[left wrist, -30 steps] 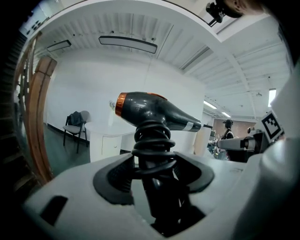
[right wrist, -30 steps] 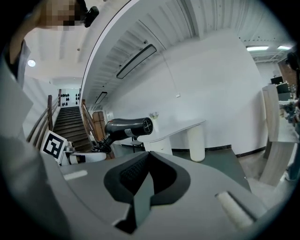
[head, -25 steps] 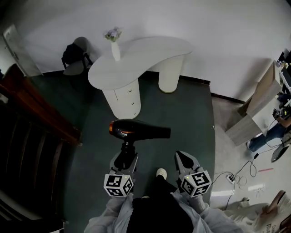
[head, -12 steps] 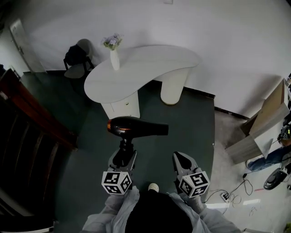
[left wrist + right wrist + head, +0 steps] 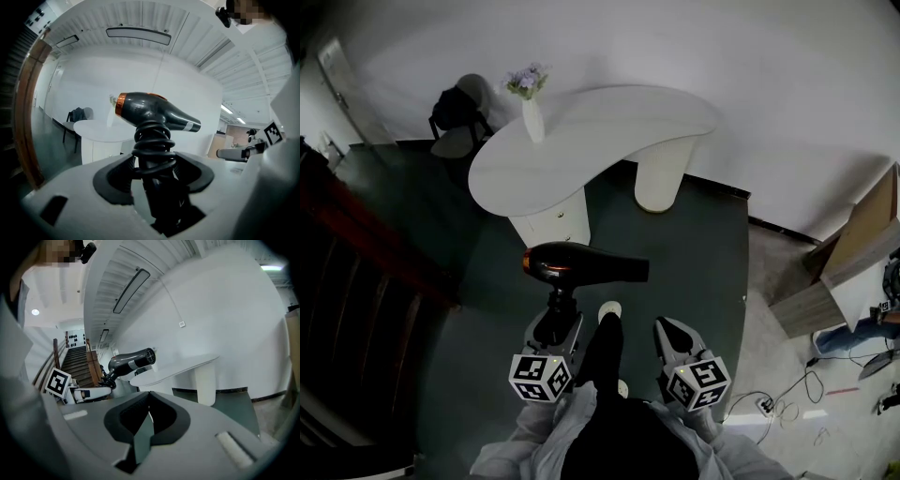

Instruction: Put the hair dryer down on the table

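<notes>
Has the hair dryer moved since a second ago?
Yes: the hair dryer, held in the left gripper, has come nearer the white table.

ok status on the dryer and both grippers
Left gripper shut on hair dryer handle, held aloft short of table. Right gripper shut, empty. Vase on table's left end.

The hair dryer [image 5: 581, 265] is gleaming as glossy black plastic, a coppery metallic ring [image 5: 120, 104] shining at its rear and its coiled cord [image 5: 152, 140] looking rubbery. The table [image 5: 609, 122] is showing a smooth, matt white top. Under the table, the floor [image 5: 694, 244] is looking like matt dark-green carpet. Left of the table, a railing [image 5: 366, 230] is showing reddish-brown wood.
</notes>
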`<state>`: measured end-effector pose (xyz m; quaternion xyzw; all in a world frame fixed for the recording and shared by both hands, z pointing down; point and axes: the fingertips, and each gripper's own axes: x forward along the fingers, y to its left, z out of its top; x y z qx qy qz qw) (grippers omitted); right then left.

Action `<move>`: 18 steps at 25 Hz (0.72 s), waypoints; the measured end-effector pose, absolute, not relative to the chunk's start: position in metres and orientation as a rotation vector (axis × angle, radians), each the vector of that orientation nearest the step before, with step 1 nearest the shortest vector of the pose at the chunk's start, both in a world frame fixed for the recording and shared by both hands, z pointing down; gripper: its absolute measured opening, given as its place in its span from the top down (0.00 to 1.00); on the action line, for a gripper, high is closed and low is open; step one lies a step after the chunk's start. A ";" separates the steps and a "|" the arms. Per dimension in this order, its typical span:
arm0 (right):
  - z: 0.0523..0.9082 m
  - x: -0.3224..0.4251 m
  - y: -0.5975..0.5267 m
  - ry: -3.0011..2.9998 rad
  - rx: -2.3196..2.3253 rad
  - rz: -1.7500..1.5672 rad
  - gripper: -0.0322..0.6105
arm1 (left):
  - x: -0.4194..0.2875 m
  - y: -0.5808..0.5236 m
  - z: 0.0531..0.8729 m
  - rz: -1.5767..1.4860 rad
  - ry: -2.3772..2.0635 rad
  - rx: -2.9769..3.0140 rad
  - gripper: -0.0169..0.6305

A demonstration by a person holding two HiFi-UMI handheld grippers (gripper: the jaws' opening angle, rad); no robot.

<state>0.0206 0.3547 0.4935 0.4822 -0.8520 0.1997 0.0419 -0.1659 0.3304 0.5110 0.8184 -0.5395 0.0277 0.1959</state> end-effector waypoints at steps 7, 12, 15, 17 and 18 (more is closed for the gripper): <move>0.486 0.029 0.284 -2.612 1.501 0.600 0.94 | -0.157 0.256 0.507 0.067 -1.496 2.309 0.57; 0.467 0.036 0.204 -2.620 1.542 0.598 0.94 | -0.155 0.176 0.489 0.072 -1.495 2.340 0.57; 0.453 0.034 0.159 -2.636 1.551 0.596 0.94 | -0.158 0.129 0.477 0.065 -1.485 2.352 0.57; 0.452 0.031 0.127 -2.640 1.552 0.606 0.94 | -0.159 0.097 0.473 0.068 -1.484 2.358 0.57; 0.452 0.029 0.112 -2.640 1.551 0.609 0.94 | -0.160 0.082 0.472 0.072 -1.482 2.363 0.57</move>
